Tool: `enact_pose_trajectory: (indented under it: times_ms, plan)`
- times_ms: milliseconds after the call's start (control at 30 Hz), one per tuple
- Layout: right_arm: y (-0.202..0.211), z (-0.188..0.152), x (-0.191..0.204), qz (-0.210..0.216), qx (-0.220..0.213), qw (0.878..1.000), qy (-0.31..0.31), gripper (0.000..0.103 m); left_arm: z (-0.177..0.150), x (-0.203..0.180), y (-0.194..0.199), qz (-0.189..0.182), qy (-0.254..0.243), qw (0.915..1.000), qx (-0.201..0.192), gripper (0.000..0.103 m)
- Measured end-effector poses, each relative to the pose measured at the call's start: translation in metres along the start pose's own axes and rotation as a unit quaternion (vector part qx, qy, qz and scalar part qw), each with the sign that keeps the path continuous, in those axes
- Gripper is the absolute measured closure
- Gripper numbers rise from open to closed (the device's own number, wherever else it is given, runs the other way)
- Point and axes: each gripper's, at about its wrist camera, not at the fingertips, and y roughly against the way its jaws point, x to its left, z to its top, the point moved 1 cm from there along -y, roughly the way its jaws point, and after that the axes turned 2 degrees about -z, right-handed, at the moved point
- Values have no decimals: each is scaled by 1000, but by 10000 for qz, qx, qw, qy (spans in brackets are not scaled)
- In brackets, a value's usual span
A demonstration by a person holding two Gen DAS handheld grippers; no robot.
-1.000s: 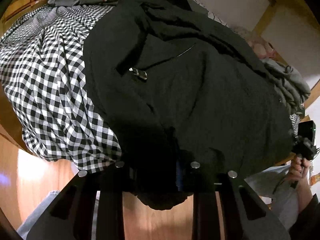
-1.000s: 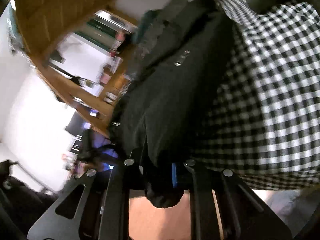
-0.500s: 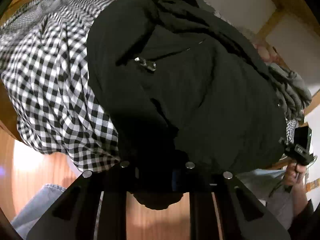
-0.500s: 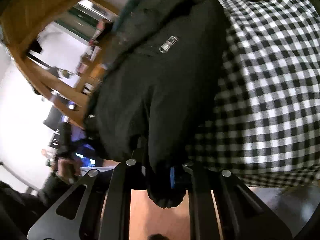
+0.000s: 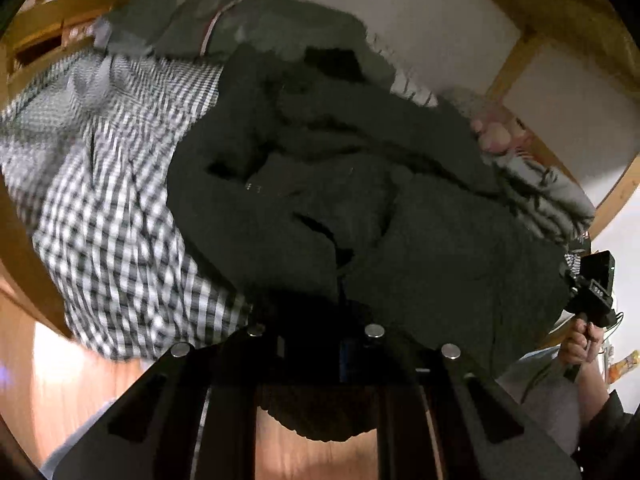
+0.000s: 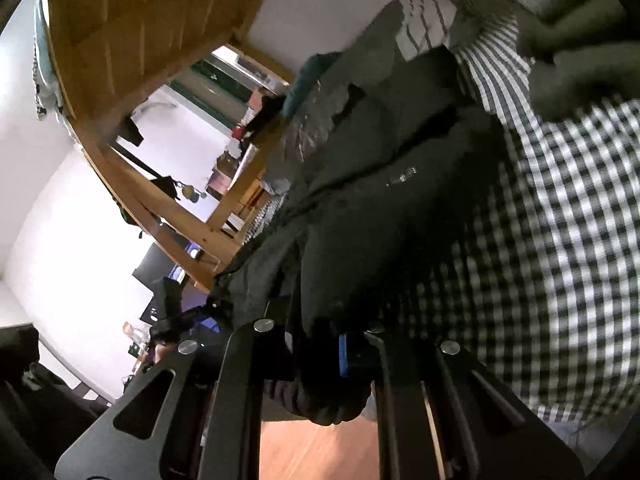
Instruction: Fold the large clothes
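Observation:
A large black jacket [image 5: 360, 200] lies on a black-and-white checked bedcover [image 5: 112, 216]. My left gripper [image 5: 312, 344] is shut on the jacket's near edge, which bunches and hangs below the fingers. My right gripper [image 6: 316, 344] is shut on another part of the jacket's [image 6: 380, 220] edge, beside the checked cover [image 6: 560, 240]. The right gripper also shows in the left wrist view [image 5: 588, 292], held by a hand at the far right edge of the jacket. A metal zip pull [image 6: 404, 174] shows on the jacket front.
Grey and striped clothes [image 5: 240, 28] are piled at the back of the bed by the wall. More grey cloth [image 5: 548, 196] lies at the right. A wooden bed frame [image 6: 168, 208] and wooden floor [image 5: 60, 384] surround the bed.
Both grippers have moved with the jacket edge in them, and the jacket now bunches into folds in the middle. The left view has tilted up toward the back wall.

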Motion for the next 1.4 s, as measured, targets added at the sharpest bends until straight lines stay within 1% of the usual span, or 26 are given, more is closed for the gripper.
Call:
enact_pose_trajectory:
  times_ms: [100, 167, 333, 467, 567, 733, 867, 1033, 1133, 1233, 1400]
  plan:
    - [2, 14, 0, 163, -114, 9998, 14, 90, 25, -9, 2, 34, -125, 9998, -151, 90]
    - [3, 31, 3, 255, -203, 9995, 31, 90, 39, -15, 5, 83, -227, 9994, -227, 90]
    - [-5, 76, 20, 321, -438, 9984, 151, 91, 83, -34, 9, 117, -427, 9977, -507, 90]
    - [-12, 112, 27, 418, -575, 9973, 176, 91, 113, -50, 11, 137, -510, 9960, -725, 90]
    - [-21, 138, 30, 466, -651, 9966, 171, 91, 134, -54, 9, 132, -547, 9948, -843, 90]
    - [-37, 171, 29, 567, -759, 9954, 116, 91, 162, -52, -3, 145, -541, 9939, -955, 90]
    - [-51, 199, 27, 651, -876, 9940, 86, 91, 190, -46, -12, 72, -429, 9931, -1086, 90]
    - [-73, 233, 23, 530, -1043, 9931, 112, 91, 236, -34, -34, 73, -261, 9932, -1133, 90]
    - [-91, 255, 15, 343, -1035, 9940, 51, 91, 260, -30, -52, 139, -257, 9935, -1099, 90]
    - [-112, 278, 2, 136, -1015, 9947, -30, 91, 277, -21, -71, 148, -128, 9941, -1065, 90]
    - [-145, 311, -20, -309, -1082, 9934, -204, 91, 312, -6, -116, 273, -12, 9955, -909, 89]
